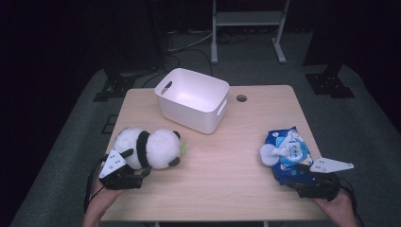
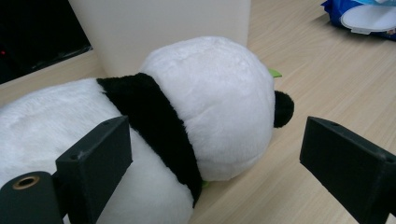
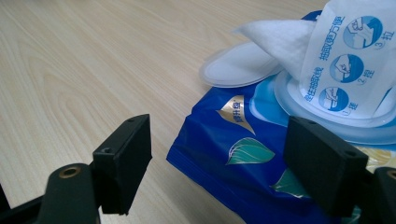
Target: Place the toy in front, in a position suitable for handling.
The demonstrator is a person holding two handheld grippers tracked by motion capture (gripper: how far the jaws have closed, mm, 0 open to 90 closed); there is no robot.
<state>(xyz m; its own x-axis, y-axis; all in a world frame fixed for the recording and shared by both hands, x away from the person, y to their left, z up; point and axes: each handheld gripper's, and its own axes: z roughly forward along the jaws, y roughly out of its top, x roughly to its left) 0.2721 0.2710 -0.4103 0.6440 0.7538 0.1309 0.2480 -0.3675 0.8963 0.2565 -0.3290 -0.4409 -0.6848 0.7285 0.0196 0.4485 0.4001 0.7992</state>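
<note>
Gripper (image 2: 215, 158): jaws apart, nothing pinched
Panda plush (image 2: 177, 116): lying just ahead, between the jaws (black band facing)
White bin (image 2: 159, 28): behind panda
Wipes pack (image 2: 364, 16): far ahead-right

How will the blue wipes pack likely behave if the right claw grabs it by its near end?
The wipes pack looks like soft film, so it will probably sag and crinkle. Its glossy skin may slip. The open lid and loose wipe could flap or snag.
</note>
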